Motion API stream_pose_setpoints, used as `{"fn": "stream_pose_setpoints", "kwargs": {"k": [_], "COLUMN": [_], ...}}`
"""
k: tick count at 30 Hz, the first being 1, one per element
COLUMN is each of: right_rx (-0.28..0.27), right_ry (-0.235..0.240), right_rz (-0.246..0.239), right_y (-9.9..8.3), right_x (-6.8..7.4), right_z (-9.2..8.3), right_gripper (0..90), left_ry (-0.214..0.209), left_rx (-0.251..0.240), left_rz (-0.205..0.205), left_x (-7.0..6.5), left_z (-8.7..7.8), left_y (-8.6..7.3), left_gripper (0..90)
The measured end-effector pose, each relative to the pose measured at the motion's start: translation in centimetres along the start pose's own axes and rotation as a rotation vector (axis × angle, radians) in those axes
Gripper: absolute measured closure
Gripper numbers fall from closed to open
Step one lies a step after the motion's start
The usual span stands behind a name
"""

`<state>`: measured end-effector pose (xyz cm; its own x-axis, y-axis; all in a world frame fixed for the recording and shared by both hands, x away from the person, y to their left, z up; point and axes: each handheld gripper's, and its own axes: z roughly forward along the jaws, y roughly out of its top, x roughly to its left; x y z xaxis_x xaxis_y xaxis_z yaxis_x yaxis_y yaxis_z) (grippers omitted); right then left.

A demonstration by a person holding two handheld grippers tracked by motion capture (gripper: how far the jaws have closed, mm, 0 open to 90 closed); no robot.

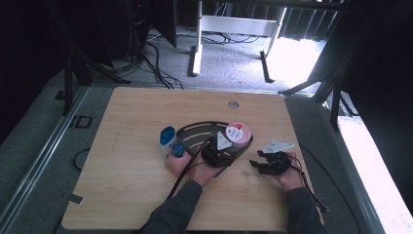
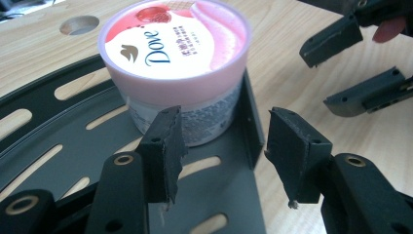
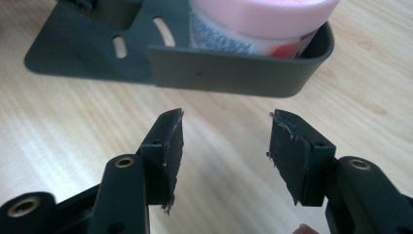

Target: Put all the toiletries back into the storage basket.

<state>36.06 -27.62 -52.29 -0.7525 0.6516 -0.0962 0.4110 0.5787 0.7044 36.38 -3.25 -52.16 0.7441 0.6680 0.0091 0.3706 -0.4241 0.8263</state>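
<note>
From the high view, the pink-lidded jar (image 1: 237,133) stands upright at the right end of the dark slotted tray (image 1: 195,132), which lies at mid table (image 1: 136,195). The left gripper (image 1: 217,152) sits just beside the jar on its near side, over the tray's edge; the right gripper (image 1: 267,160) is off the tray on bare wood, a little farther from the jar. A blue bottle (image 1: 167,138) stands left of the tray

In the left gripper view, the jar (image 2: 178,63) lies straight ahead and slightly left of the gap, its short round axis vertical, standing against the tray wall (image 2: 248,122). The left gripper (image 2: 221,151) has its jaws partly apart with nothing between them; the right jaw hangs past the tray edge. The other gripper (image 2: 350,68) shows at the upper right

In the right gripper view, the right gripper (image 3: 224,156) is likewise partly open and empty over wood, with the tray's rim (image 3: 234,73) ahead and the jar (image 3: 258,24) behind it

The left hand looks nearer, so it likely reaches the jar first
</note>
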Motion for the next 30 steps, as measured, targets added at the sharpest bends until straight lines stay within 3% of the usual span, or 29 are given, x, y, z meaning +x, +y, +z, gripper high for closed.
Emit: {"fn": "stream_pose_setpoints", "kwargs": {"k": [12, 18, 30], "right_rx": [-0.005, 0.004, -0.017], "right_ry": [-0.045, -0.054, -0.084], "right_rz": [0.049, 0.111, 0.152], "right_y": [-2.7, -4.5, -6.0], "right_x": [2.4, 2.9, 3.5], "right_z": [-1.5, -2.2, -2.7], "right_gripper": [45.4, 45.3, 46.6], "left_ry": [-0.049, -0.062, -0.084], "left_rx": [-0.006, -0.023, -0.048], "left_rz": [-0.002, -0.006, 0.006], "left_x": [-0.2, 0.0, -0.4], "left_z": [-1.9, -3.1, -5.4], "left_y": [-0.5, -1.0, -1.7], "left_gripper": [47.8, 48.1, 48.1]}}
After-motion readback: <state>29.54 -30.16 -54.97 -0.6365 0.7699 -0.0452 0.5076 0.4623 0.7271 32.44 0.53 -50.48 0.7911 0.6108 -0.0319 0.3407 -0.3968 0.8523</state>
